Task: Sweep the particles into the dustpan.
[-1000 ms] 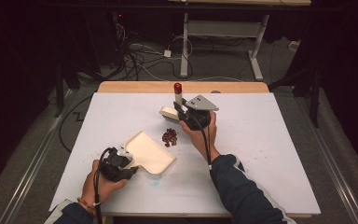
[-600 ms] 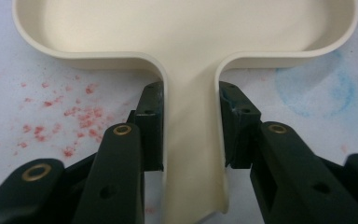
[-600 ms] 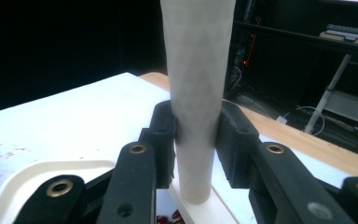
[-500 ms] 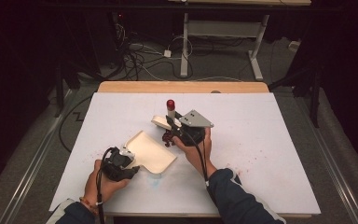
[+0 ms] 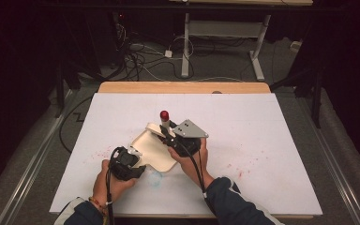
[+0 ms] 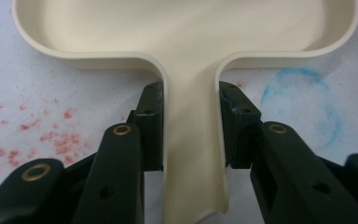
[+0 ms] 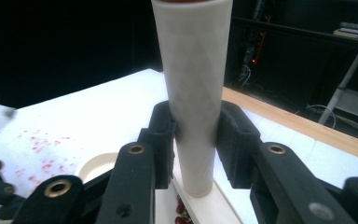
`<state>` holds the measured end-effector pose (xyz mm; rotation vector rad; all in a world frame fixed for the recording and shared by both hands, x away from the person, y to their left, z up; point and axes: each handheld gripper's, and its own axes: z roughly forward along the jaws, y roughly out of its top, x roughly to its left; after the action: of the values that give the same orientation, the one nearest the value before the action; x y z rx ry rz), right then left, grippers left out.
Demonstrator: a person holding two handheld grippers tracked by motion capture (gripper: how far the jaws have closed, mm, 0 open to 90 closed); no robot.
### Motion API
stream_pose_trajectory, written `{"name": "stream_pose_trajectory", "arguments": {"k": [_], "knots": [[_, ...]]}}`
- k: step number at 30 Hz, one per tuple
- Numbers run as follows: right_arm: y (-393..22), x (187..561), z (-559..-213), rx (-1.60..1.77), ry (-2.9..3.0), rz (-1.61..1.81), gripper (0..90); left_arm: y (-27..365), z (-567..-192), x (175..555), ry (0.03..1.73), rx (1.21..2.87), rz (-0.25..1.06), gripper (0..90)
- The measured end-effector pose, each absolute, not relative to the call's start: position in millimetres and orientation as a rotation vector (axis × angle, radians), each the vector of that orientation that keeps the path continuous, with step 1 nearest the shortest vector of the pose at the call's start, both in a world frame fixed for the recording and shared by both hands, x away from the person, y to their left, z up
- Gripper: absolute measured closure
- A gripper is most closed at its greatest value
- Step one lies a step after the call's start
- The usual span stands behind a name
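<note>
Two grippers clenched: left gripper on smooth cream dustpan, right gripper on cylindrical brush handle.

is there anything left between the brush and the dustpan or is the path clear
Nothing visible blocks it. The brush, clamped in the right gripper, stands at the far rim of the dustpan, with the dark red bits right under it. The left gripper clamps the pan's handle.

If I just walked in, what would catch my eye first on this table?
Probably the cream dustpan in the middle of the white table, its handle clamped by the left gripper. Next, the pale brush handle with a red tip, gripped upright by the right gripper at the pan's far edge. Red specks stain the table.
</note>
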<state>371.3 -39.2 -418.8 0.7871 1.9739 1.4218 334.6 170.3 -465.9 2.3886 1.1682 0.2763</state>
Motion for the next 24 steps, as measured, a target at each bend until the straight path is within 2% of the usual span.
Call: {"name": "stream_pose_trajectory", "arguments": {"k": [24], "knots": [[-39.0,354.9,-406.9,0.808,2.008,1.576,70.3,157.1,-468.8,342.7,1.190,2.365,0.302,63.9]]}}
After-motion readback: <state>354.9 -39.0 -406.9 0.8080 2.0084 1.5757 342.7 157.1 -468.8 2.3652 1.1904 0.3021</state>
